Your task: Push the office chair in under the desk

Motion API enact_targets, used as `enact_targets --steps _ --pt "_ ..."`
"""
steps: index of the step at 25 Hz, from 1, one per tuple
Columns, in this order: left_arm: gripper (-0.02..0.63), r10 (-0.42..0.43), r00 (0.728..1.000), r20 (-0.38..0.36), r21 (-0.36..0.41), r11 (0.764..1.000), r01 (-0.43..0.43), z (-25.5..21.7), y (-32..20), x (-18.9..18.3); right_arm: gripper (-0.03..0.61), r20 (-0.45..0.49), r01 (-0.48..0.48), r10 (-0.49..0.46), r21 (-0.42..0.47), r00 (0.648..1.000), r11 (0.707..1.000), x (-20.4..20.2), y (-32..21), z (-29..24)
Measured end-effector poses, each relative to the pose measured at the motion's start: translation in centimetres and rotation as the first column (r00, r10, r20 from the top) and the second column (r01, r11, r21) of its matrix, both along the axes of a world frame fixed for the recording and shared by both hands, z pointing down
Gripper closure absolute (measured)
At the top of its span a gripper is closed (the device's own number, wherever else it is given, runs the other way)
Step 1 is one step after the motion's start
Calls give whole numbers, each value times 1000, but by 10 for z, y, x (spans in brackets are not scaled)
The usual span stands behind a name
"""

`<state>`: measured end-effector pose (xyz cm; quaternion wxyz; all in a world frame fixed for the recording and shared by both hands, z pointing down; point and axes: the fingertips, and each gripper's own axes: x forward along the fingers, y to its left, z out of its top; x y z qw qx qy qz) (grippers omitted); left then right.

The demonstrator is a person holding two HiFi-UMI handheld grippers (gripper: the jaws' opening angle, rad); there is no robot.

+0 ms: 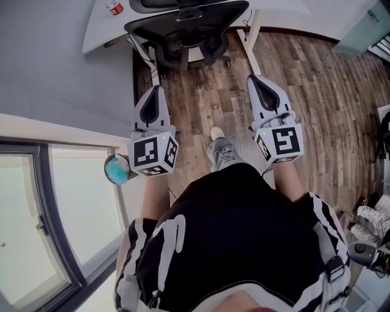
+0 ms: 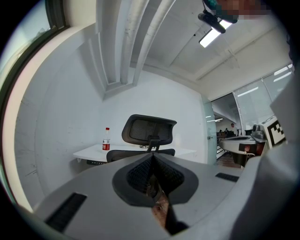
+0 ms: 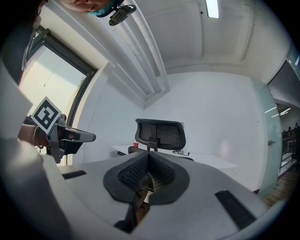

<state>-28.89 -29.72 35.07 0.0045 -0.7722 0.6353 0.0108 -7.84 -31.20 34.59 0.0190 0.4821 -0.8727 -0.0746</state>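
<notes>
Head view: office chair (image 1: 186, 24) is cut by the top edge, its wheel base half under the seat. Counter (image 1: 97, 30) runs off the top too, and only part of the bottle (image 1: 114, 7) shows. Left gripper view: left gripper (image 2: 153, 158) body covers chair base and floor. Bottle label too small to read. Distant figures at right too small to make out. Right gripper view: right gripper (image 3: 147, 155) body hides the chair below its backrest. Bottle mostly behind the chair.

Wood plank floor (image 1: 317, 91), white wall (image 2: 154, 98), window (image 1: 85, 201) at left, ceiling strip light (image 2: 211, 36)
</notes>
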Motion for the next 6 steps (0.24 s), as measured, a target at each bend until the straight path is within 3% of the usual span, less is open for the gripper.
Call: enact_targets --steps 6 --pt "606 -8 1000 -3 -12 1000 7 -3 -2 1 569 -6 5 -5 -3 1000 1000 -2 -2 1"
